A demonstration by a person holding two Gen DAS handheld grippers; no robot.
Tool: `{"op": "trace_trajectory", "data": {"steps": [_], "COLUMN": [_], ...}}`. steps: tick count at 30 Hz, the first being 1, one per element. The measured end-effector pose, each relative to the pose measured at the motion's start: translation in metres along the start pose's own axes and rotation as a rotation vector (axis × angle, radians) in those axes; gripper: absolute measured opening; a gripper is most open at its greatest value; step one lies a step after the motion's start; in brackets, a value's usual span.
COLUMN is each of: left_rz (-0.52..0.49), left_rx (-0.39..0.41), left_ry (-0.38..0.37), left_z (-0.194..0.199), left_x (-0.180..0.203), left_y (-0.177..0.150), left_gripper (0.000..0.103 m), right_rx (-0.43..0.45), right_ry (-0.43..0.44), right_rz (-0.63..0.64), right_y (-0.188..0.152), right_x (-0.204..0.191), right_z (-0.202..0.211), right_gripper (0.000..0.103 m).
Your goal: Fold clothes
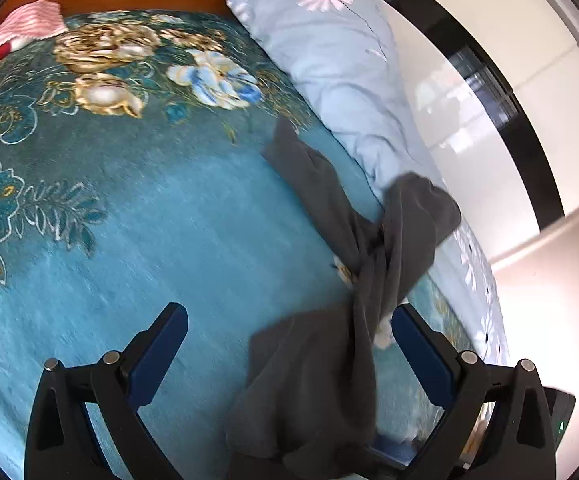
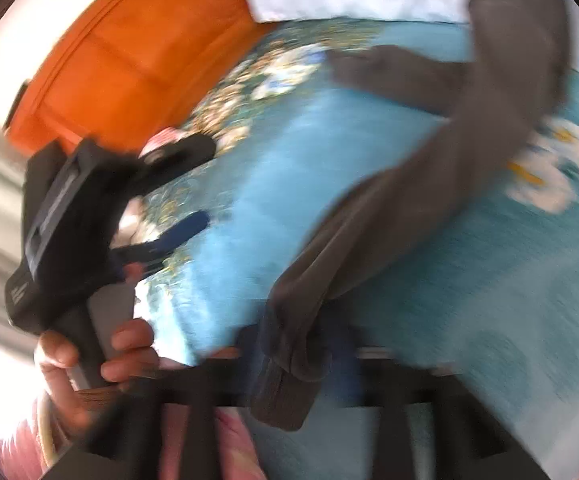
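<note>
A: Where is the dark grey soft garment [image 1: 313, 380]?

B: On the bed, lying twisted across the teal floral plush blanket [image 1: 161, 208]. Its far end drapes onto the pale blue daisy-print pillow [image 1: 329, 52] at the blanket's right edge.

A: And the left gripper [image 1: 289, 320]?

B: Its blue-padded fingers [image 1: 157, 360] are spread wide, holding nothing; the garment lies between them, nearer the right finger.

A: The right gripper [image 2: 309, 364]?

B: Its view is badly blurred. The garment's near end bunches right at it, but whether the fingers are clamped on the cloth I cannot tell. In the same view a hand [image 2: 89, 364] grips the left gripper's handle, before an orange wooden headboard [image 2: 129, 48].
</note>
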State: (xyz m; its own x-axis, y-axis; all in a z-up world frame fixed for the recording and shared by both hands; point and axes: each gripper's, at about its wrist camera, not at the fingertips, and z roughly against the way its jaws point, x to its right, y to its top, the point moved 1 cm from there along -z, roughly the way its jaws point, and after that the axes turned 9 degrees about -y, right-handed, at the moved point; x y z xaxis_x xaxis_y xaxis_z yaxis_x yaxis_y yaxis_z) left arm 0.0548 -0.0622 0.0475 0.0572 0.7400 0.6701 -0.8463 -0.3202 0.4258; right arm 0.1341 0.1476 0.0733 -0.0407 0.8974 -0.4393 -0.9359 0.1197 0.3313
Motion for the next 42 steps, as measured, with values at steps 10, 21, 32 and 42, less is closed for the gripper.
{"op": "trace_trajectory", "data": {"steps": [10, 21, 32, 42], "left_rz": [-0.364, -0.036, 0.219, 0.358], "left_rx": [-0.295, -0.234, -0.273, -0.372], "left_ry": [0.217, 0.051, -0.180, -0.318], "left_z": [-0.070, -0.004, 0.070, 0.120], "left_x": [0.086, 0.029, -0.014, -0.044], "left_y": [-0.071, -0.044, -0.018, -0.010], "left_gripper": [0.102, 0.008, 0.007, 0.007], "right_rx": [0.092, 0.092, 0.121, 0.100], "right_ry": [-0.064, -0.107, -0.118, -0.120], "right_rz": [-0.382, -0.441, -0.410, -0.425], "right_y": [-0.017, -0.030, -0.023, -0.040], "right_x": [0.122, 0.119, 0.050, 0.039], "right_z": [0.074, 0.096, 0.110, 0.100], "right_gripper": [0.067, 0.067, 0.067, 0.067]}}
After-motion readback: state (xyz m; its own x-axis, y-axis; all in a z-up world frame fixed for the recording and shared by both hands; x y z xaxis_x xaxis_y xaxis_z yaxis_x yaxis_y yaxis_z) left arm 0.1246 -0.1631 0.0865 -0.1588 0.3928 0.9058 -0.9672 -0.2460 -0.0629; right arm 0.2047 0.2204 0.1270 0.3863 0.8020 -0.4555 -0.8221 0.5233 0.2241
